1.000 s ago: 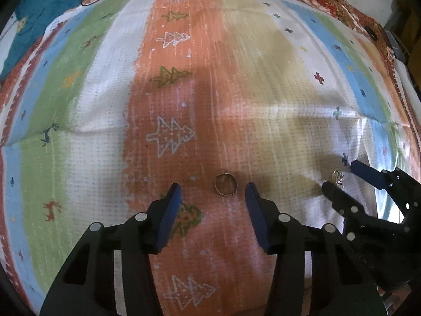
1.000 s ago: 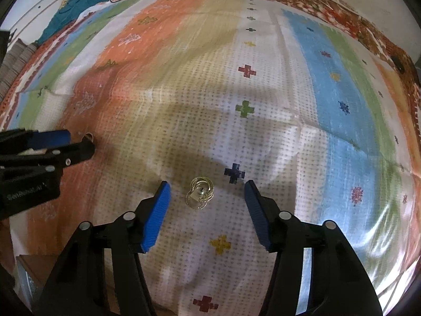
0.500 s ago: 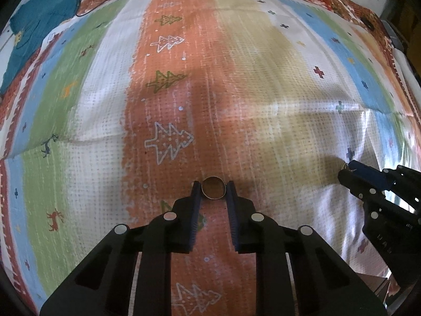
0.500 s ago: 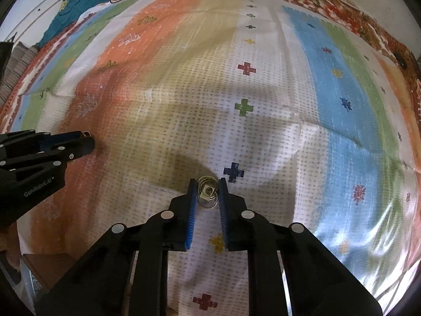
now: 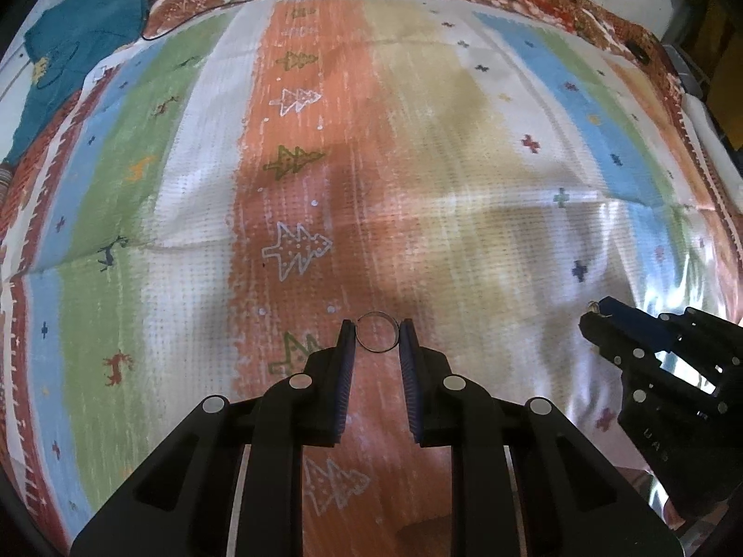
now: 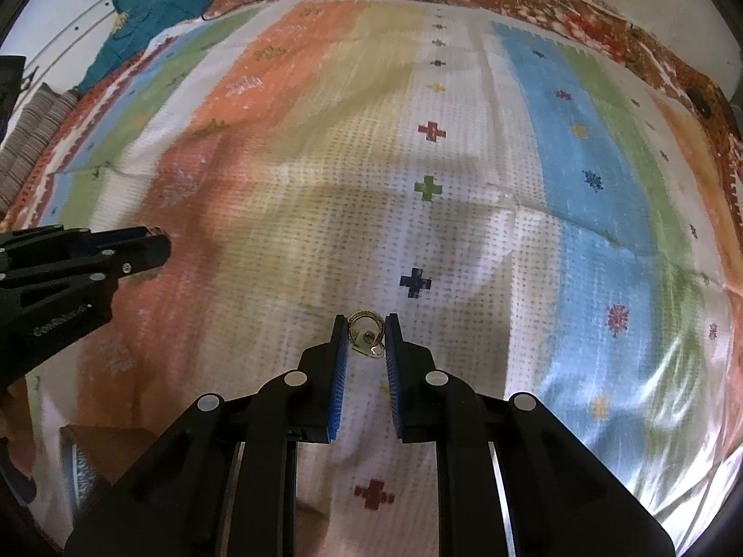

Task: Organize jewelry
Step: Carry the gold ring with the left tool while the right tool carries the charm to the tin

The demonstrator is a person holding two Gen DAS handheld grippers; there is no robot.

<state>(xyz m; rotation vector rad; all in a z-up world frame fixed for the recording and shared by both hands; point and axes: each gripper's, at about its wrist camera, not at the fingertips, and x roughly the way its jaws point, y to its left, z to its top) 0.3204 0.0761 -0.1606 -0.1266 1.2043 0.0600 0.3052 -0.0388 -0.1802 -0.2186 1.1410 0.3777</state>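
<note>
Left wrist view: left gripper [image 5: 377, 333] clamps a plain ring [image 5: 378, 333] between its pads, over the orange stripe of the blanket [image 5: 185, 195]. Right wrist view: right gripper [image 6: 366, 330] pinches a gold earring [image 6: 367, 333] over the blanket's white stripe, just below a dark blue cross [image 6: 415, 282].

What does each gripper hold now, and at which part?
The left gripper pinches the plain ring across its outer rim. The right gripper pinches the gold ornate ring by its sides.

Right tongs [image 6: 367, 332] pinching gold earring [image 6: 367, 335], seemingly lifted, striped bedspread [image 6: 580, 176]
</note>
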